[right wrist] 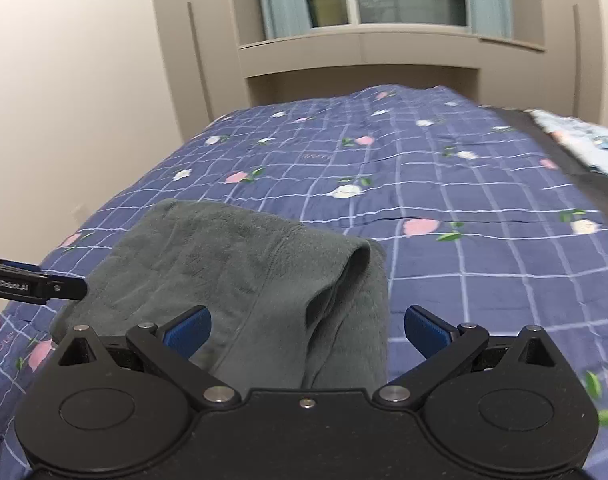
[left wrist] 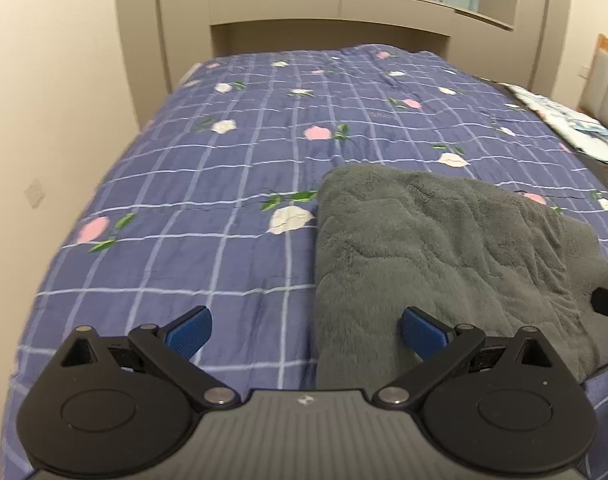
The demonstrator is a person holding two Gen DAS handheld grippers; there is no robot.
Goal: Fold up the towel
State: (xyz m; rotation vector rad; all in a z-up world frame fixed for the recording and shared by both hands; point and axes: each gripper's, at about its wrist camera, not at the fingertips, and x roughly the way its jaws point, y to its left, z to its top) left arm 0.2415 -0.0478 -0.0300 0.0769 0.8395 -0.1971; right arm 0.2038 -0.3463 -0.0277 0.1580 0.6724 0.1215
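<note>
Left tool (left wrist: 307, 334) spread, right tool (right wrist: 307, 332) spread; folded towel (left wrist: 444, 256) between, on bedspread (left wrist: 208, 184).

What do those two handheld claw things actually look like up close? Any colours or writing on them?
Both look alike: the left gripper and right gripper have matte black linkage arms with silver pivot pins, round black discs at each side, and blue ribbed finger pads. The left one's body is ribbed grey with a small logo; the right one's is black. Seen side-on from the right wrist, a finger carries white "GenRobot.AI" lettering.

bedspread (left wrist: 184, 208) left of towel (left wrist: 444, 248): bare, passable | far side: bare | right edge: bedding pile (left wrist: 576, 128)
</note>
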